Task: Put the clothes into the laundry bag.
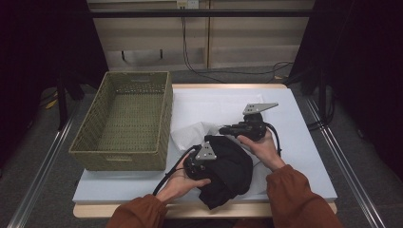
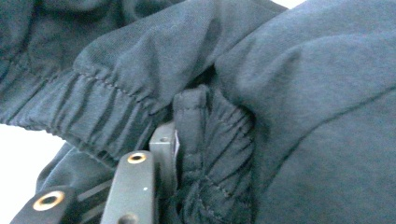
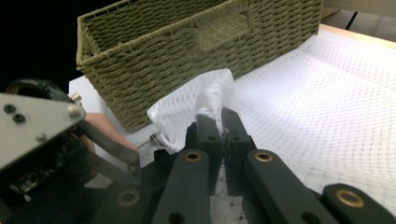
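Observation:
A black garment (image 1: 233,171) lies bunched at the table's near edge, partly on a white mesh sheet (image 1: 223,107). My left gripper (image 1: 209,145) is pushed into the garment's left side. In the left gripper view, a gathered waistband fold of the garment (image 2: 303,116) sits squeezed against one pad (image 2: 163,144) of the left gripper (image 2: 191,140). Its other jaw is buried in cloth. My right gripper (image 1: 223,129) points left just beyond the garment. It (image 3: 223,126) is shut on a raised corner of the mesh (image 3: 196,109).
A woven green basket (image 1: 119,156) stands on the table's left side, close to the lifted mesh corner; its wall (image 3: 187,56) faces the right gripper. The mesh sheet covers the middle and far right of the table. Floor rails run along both sides.

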`<state>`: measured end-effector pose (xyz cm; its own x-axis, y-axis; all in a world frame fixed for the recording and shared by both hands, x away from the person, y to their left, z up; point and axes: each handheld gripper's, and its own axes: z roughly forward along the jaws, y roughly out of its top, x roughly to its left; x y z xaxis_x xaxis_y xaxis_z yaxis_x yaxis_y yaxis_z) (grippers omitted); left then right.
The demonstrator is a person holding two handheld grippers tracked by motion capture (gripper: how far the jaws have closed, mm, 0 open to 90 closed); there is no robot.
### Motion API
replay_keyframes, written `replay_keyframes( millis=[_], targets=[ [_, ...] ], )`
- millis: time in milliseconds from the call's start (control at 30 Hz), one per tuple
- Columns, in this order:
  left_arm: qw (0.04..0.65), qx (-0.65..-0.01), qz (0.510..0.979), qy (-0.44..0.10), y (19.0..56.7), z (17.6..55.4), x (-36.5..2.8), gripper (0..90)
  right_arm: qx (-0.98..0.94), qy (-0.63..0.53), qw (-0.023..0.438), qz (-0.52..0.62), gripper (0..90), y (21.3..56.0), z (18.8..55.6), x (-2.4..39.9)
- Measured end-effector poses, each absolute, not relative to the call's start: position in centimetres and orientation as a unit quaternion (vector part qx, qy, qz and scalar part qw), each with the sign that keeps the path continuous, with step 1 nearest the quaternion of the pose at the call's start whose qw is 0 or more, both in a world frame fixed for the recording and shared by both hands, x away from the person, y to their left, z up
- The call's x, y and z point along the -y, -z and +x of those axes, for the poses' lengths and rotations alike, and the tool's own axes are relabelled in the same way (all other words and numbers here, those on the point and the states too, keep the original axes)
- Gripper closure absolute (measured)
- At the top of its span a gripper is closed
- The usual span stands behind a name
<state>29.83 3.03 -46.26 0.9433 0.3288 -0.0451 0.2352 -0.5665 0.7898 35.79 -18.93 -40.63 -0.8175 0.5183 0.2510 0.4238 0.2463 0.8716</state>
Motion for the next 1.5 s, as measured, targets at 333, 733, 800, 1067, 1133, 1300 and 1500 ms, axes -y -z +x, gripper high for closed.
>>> replay_keyframes(
  millis=[333, 733, 800, 1067, 1133, 1300, 1500],
  targets=[
    [0.459, -0.195, 0.866, -0.040, 44.7, 29.7, -4.9, 35.0, -0.792, -0.529, 0.040, 0.302, 88.7, 41.1, 36.0, 18.9],
    [0.481, -0.218, 0.846, -0.072, 42.9, 29.2, -8.1, 27.5, -0.791, -0.529, 0.041, 0.305, 88.7, 41.1, 36.0, 19.0],
    [0.478, -0.225, 0.845, -0.075, 42.9, 29.6, -8.4, 23.6, -0.791, -0.529, 0.041, 0.304, 88.7, 41.1, 36.0, 18.9],
    [0.474, -0.221, 0.851, -0.049, 43.8, 30.8, -6.8, 24.9, -0.794, -0.527, 0.039, 0.301, 88.7, 41.1, 36.1, 18.8],
    [0.474, -0.220, 0.852, -0.035, 44.1, 31.2, -6.2, 28.7, -0.793, -0.528, 0.039, 0.301, 88.7, 41.1, 36.0, 18.7],
    [0.465, -0.198, 0.862, -0.030, 44.3, 31.0, -5.2, 57.0, -0.793, -0.530, 0.037, 0.299, 88.7, 41.0, 35.9, 18.6],
    [0.443, -0.178, 0.878, -0.030, 43.9, 31.3, -3.8, 64.7, -0.788, -0.538, 0.042, 0.297, 88.7, 40.5, 35.7, 18.7]
  ],
)
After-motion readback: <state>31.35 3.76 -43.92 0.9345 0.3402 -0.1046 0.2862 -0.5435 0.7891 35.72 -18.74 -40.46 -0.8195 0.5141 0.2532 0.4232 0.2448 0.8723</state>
